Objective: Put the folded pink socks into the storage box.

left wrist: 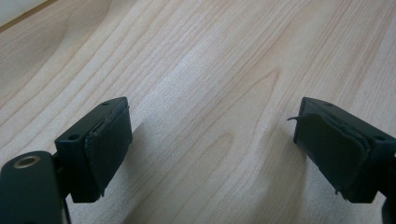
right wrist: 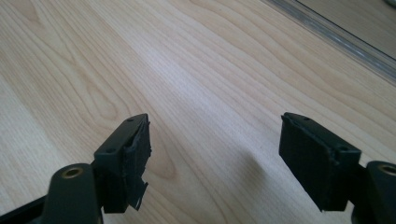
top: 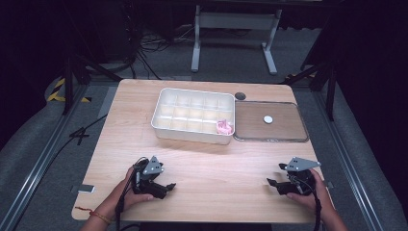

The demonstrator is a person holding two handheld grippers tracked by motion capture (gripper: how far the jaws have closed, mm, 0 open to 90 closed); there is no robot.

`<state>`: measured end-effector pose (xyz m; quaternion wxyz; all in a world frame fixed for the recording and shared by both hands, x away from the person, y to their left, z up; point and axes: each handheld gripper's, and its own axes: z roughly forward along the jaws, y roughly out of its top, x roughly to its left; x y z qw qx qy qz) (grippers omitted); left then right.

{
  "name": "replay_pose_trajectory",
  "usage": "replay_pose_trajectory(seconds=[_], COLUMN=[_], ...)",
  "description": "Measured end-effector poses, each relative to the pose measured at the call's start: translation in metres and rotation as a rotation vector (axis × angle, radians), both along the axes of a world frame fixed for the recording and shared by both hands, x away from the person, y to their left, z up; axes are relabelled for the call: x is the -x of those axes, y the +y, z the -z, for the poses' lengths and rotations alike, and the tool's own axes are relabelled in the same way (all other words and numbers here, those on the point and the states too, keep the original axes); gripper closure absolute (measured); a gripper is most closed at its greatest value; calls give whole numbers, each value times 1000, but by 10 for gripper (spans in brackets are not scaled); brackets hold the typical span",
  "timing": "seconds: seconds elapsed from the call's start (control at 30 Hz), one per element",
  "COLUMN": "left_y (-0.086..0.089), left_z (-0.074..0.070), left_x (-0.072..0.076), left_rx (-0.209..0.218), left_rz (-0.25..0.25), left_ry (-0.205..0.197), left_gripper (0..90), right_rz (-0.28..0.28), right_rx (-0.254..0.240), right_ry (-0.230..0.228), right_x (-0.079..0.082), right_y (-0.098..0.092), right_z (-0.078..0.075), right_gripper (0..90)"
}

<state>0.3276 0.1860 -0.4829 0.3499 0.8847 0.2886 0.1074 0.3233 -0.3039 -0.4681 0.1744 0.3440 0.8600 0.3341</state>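
- Left tongs: rest low at the near left of the wooden surface, jaws spread wide, nothing between them; the left gripper view has bare wood grain between the pads.
- Right tongs: near right of the surface, jaws wide and empty.
- White divided tray: far centre, well apart from both tongs; a crumpled pink item sits in its near right compartment.
- Clear flat lid: lies touching the tray's right side, with a small white round piece on it.
- Risk: torn, peeling pad edges on both tongs could let the soft pink item slip.
- Risk: the compartment walls stand close; wide jaws may catch on them and shove the tray.
- Risk: a careless right reach may knock the lid and send the white piece rolling.
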Motion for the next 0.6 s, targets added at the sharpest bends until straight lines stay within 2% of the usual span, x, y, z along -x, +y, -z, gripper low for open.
replay_pose_trajectory(seconds=[0.2,0.23,0.37,0.4,0.6], left_y=[0,0,0,0,0], left_z=[0,0,0,0,0], left_x=[0,0,0,0,0], left_rx=[1,1,2,0,0], left_rz=[1,1,1,0,1], left_ry=[-1,-1,-1,0,0], left_gripper=[117,117,117,117,117], right_rz=[22,26,57,58,64], right_rx=[-32,-25,-88,-100,-100], right_ry=[13,13,18,5,4], right_x=[5,6,7,8,9], right_y=[-6,-7,-14,-15,-15], right_z=[9,11,17,18,18], right_gripper=[238,222,204,203,199])
